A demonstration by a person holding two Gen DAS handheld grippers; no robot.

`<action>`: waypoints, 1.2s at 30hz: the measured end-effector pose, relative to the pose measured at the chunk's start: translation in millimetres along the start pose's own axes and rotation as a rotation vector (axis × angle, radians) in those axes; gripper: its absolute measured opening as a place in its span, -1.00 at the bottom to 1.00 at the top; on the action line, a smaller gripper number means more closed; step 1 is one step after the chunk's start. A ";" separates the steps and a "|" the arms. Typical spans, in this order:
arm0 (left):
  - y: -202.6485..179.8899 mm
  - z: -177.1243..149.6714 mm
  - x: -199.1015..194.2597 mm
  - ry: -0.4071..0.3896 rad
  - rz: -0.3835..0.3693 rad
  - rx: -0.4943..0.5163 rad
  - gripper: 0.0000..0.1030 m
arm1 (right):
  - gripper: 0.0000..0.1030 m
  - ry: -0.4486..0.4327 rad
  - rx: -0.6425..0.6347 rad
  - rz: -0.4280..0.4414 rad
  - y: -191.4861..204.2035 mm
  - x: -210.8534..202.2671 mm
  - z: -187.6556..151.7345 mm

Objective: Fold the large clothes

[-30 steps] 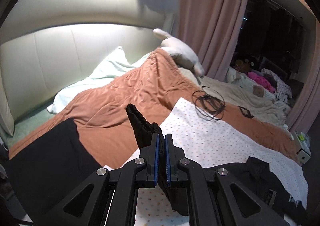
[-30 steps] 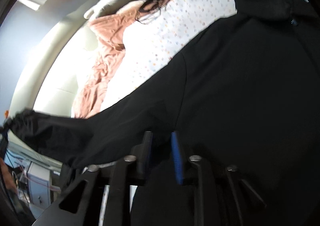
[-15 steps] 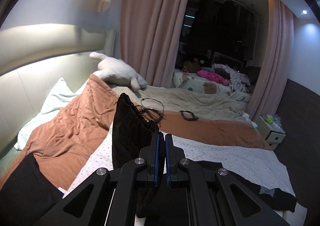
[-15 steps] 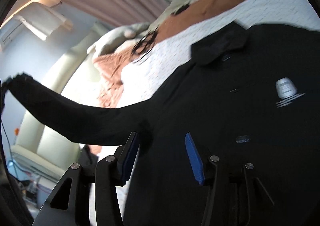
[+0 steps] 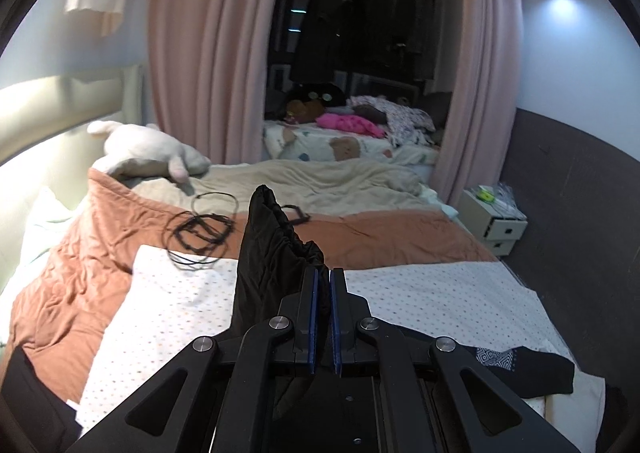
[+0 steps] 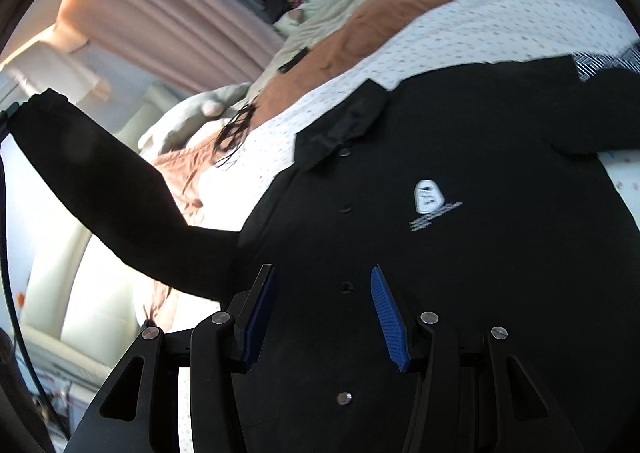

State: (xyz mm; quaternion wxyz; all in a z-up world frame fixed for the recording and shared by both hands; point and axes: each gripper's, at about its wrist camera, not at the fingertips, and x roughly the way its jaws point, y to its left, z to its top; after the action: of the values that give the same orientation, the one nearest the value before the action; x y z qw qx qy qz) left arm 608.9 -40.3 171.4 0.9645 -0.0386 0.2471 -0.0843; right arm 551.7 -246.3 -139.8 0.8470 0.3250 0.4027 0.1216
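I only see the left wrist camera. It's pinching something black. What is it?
Observer: It is the sleeve of a black polo shirt, lifted off the bed.
Operator: Is the shirt folded already?
Observer: No, its front lies flat, buttons and white chest logo facing up.
Operator: Is the other gripper holding it too?
Observer: No, the right gripper is open above the button placket.

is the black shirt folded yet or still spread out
Mostly spread: the black shirt lies flat on the dotted sheet, collar and buttons showing. One sleeve is lifted, pinched in the left tool.
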 end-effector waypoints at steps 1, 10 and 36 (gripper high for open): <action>-8.5 -1.9 7.9 0.010 -0.013 0.009 -0.89 | -0.04 -0.003 0.011 -0.008 -5.3 -2.5 0.3; -79.5 -37.1 85.9 0.126 -0.123 0.055 -0.89 | -0.04 -0.091 0.194 -0.031 -63.6 -30.6 16.3; -102.5 -143.3 128.3 0.352 -0.269 0.052 0.61 | -0.04 -0.206 0.418 -0.150 -132.9 -68.8 22.8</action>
State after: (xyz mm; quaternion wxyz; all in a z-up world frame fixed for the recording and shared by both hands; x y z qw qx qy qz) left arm 635.8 -169.0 -2.4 0.8873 -0.0313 0.4021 -0.2238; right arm 517.2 -389.7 -173.9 0.8046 0.4730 0.3537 -0.0616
